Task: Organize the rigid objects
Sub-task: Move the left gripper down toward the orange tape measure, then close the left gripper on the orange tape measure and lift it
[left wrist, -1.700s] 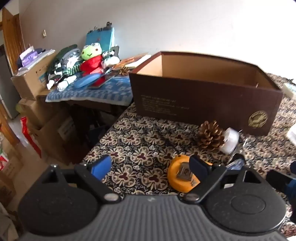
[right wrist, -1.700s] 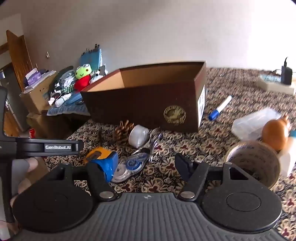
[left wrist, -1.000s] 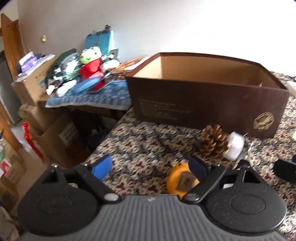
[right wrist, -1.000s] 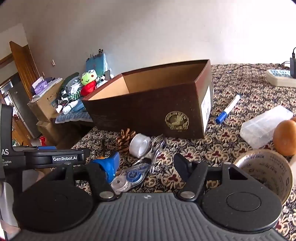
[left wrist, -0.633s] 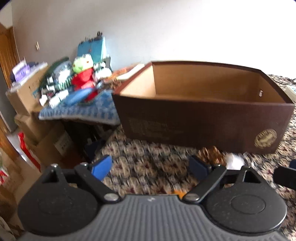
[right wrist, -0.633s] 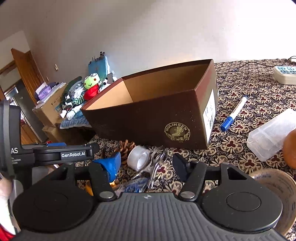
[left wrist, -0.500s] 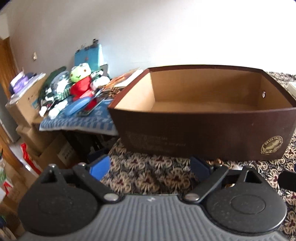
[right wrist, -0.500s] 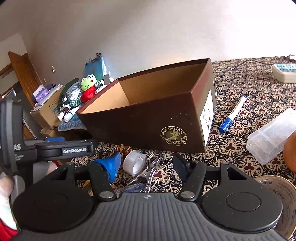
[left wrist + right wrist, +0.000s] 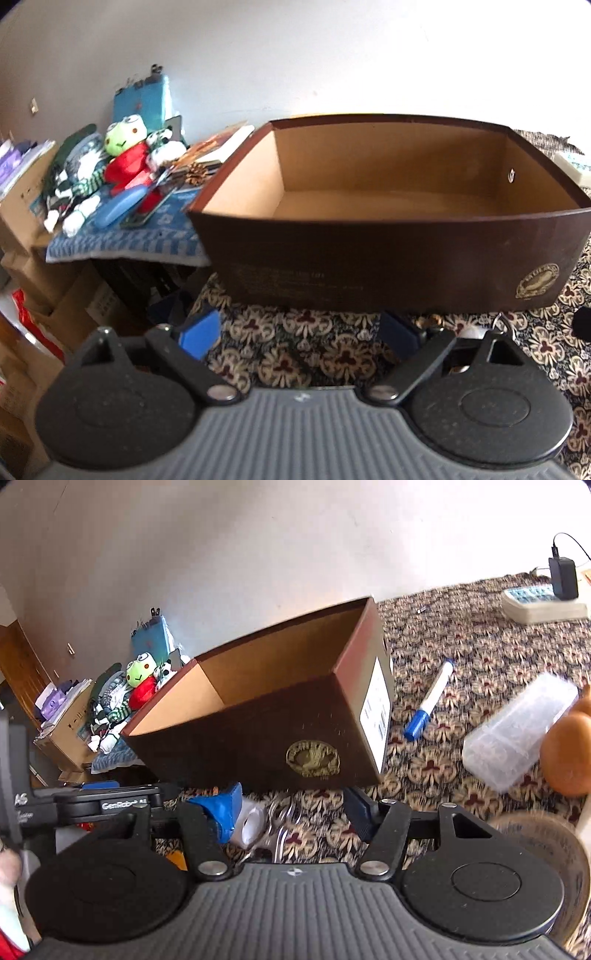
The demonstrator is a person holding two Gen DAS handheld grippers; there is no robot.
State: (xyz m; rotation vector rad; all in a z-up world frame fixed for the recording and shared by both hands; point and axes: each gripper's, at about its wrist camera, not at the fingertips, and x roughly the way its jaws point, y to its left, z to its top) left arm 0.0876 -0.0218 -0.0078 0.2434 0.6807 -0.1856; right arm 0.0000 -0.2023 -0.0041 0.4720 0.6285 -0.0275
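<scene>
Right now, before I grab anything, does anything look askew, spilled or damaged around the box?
Nothing looks damaged or spilled. The brown box sits upright, open and empty. The marker, clear plastic case and tape roll lie loose on the patterned tablecloth.

Colour rundown: the open rectangular cardboard box (image 9: pixel 388 266) is dark brown outside, plain tan inside, with a gold oval emblem (image 9: pixel 313 757) on its front and a white label on one end. The tablecloth (image 9: pixel 480 642) under it is black with a repeating cream-and-maroon floral print. The marker pen (image 9: pixel 430 700) has a white barrel and blue cap. Both grippers have blue finger pads (image 9: pixel 199 334). The frog plush toy (image 9: pixel 123 138) is lime green in a red outfit, lying on a blue-and-white patterned cloth (image 9: pixel 122 240).
</scene>
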